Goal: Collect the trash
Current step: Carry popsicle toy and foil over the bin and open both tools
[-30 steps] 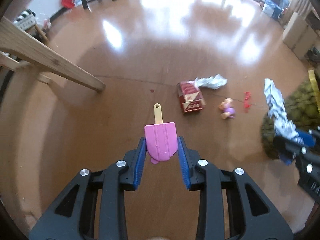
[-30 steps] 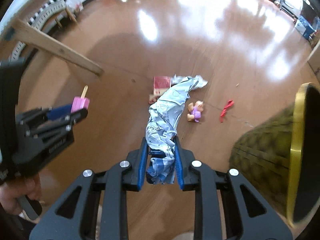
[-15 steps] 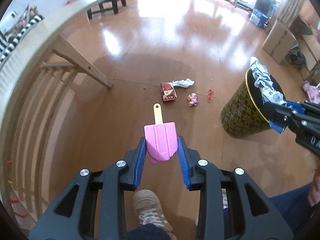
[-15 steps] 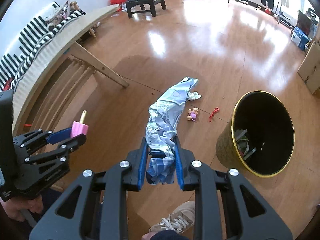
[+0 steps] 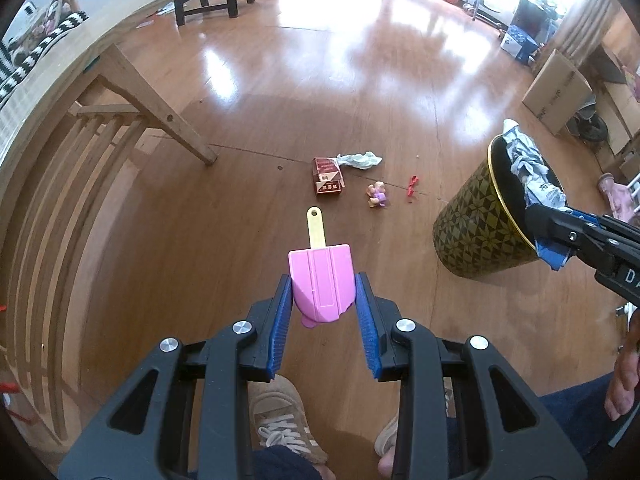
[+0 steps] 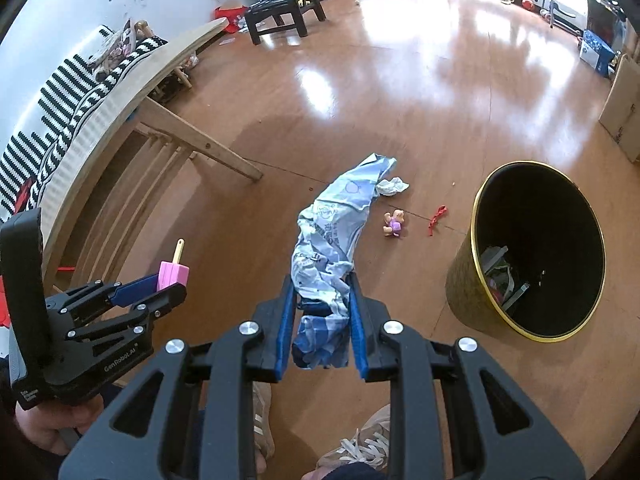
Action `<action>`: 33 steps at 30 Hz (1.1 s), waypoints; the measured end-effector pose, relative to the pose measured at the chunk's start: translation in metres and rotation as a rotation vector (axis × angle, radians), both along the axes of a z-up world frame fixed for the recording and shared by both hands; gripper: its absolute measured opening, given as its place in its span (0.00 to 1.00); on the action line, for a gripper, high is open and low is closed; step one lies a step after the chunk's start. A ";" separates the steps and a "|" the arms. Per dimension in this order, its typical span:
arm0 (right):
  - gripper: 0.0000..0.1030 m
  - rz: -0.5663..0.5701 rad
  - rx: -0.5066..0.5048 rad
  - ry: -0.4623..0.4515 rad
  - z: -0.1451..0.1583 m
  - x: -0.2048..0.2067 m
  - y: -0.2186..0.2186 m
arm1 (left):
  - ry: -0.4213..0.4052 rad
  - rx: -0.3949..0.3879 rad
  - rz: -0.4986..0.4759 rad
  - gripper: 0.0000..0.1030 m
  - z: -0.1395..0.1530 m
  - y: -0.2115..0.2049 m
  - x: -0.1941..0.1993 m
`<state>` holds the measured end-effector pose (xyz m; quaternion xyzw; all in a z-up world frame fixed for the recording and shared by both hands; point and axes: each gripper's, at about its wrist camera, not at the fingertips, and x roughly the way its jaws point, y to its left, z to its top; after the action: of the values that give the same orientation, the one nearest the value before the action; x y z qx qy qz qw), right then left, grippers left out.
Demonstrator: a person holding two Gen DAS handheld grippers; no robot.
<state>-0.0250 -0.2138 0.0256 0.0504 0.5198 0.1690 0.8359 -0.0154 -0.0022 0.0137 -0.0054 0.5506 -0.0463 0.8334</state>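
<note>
My left gripper [image 5: 323,284] is shut on a pink toy popsicle [image 5: 322,282] with a yellow stick, held high above the floor; it also shows in the right wrist view [image 6: 173,273]. My right gripper [image 6: 322,286] is shut on a crumpled blue-and-white plastic bag [image 6: 332,240]; the left wrist view shows that bag [image 5: 532,172] over the rim of the black-and-gold trash bin [image 5: 472,224]. The bin [image 6: 460,280] stands to the right and holds some trash. On the floor lie a red carton [image 5: 328,178], a crumpled tissue [image 5: 360,159], a small toy figure [image 5: 378,195] and a red scrap [image 5: 412,186].
A wooden bench [image 5: 132,76] with slats runs along the left, with striped cushions [image 6: 60,120] behind. A dark stool [image 6: 280,12] stands far back. Cardboard boxes [image 5: 560,88] sit at the right. The person's shoes [image 5: 280,420] are below the grippers.
Both grippers have risen well above the floor, still holding their items. The view widened and the bin's dark inside now shows to the right of the held bag.
</note>
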 end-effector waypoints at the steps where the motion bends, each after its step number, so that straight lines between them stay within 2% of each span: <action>1: 0.24 -0.003 -0.001 0.004 -0.001 0.000 -0.002 | 0.001 0.003 -0.003 0.30 0.000 -0.002 0.000; 6: 0.24 -0.041 0.005 0.005 0.001 0.004 -0.015 | 0.007 0.005 -0.021 0.30 -0.001 -0.011 0.003; 10: 0.24 -0.101 0.009 0.001 0.005 0.008 -0.040 | 0.009 0.002 -0.053 0.30 -0.003 -0.034 0.013; 14: 0.24 -0.170 0.002 0.006 0.006 0.010 -0.074 | -0.006 -0.002 -0.131 0.30 0.000 -0.081 0.025; 18: 0.24 -0.252 0.001 0.016 0.007 0.011 -0.115 | -0.006 -0.075 -0.193 0.30 0.006 -0.130 0.039; 23: 0.24 -0.364 0.006 0.042 0.003 0.008 -0.169 | -0.017 -0.116 -0.290 0.30 0.007 -0.190 0.050; 28: 0.24 -0.451 0.018 0.060 -0.001 0.004 -0.211 | -0.006 -0.131 -0.352 0.30 -0.004 -0.231 0.059; 33: 0.25 -0.485 0.030 0.066 -0.004 0.004 -0.227 | 0.018 -0.137 -0.370 0.30 -0.013 -0.256 0.067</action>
<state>-0.0210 -0.4412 0.0212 0.1916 0.5170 -0.0305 0.8337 0.0519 -0.2577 0.0004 0.0386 0.5450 -0.2361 0.8036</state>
